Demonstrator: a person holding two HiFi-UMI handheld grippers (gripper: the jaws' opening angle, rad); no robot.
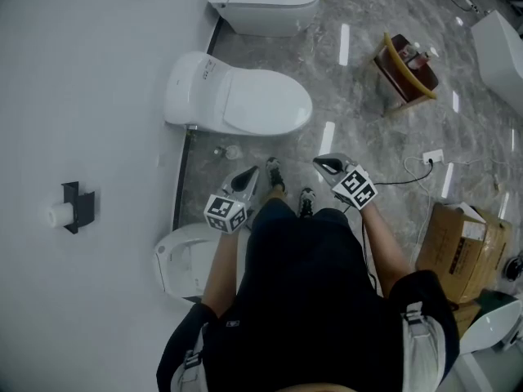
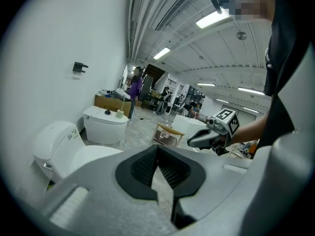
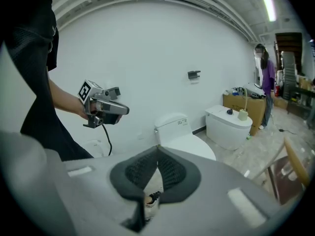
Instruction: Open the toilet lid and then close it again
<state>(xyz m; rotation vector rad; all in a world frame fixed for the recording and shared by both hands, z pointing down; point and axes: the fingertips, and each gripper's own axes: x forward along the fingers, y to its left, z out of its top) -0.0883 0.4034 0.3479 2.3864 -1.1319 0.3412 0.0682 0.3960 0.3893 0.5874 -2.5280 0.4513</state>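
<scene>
A white toilet [image 1: 237, 100] with its lid down stands against the wall, ahead of the person's feet. It also shows as the toilet [image 2: 64, 146] in the left gripper view and the toilet [image 3: 179, 132] in the right gripper view. My left gripper [image 1: 253, 172] hangs short of the bowl's front, shut and empty; its own jaws [image 2: 157, 149] are pressed together. My right gripper [image 1: 324, 166] is level with it to the right, apart from the toilet, shut on nothing, pads [image 3: 157, 151] meeting. Each gripper sees the other: right gripper [image 2: 194, 140], left gripper [image 3: 123, 110].
A second toilet [image 1: 265, 2] stands farther along the wall, a third [image 1: 184, 260] beside the person's left leg. A wooden rack with bottles [image 1: 406, 68], a power strip [image 1: 433, 158] with its cable, and a cardboard box [image 1: 466, 247] sit to the right. A paper holder [image 1: 73, 208] hangs on the wall.
</scene>
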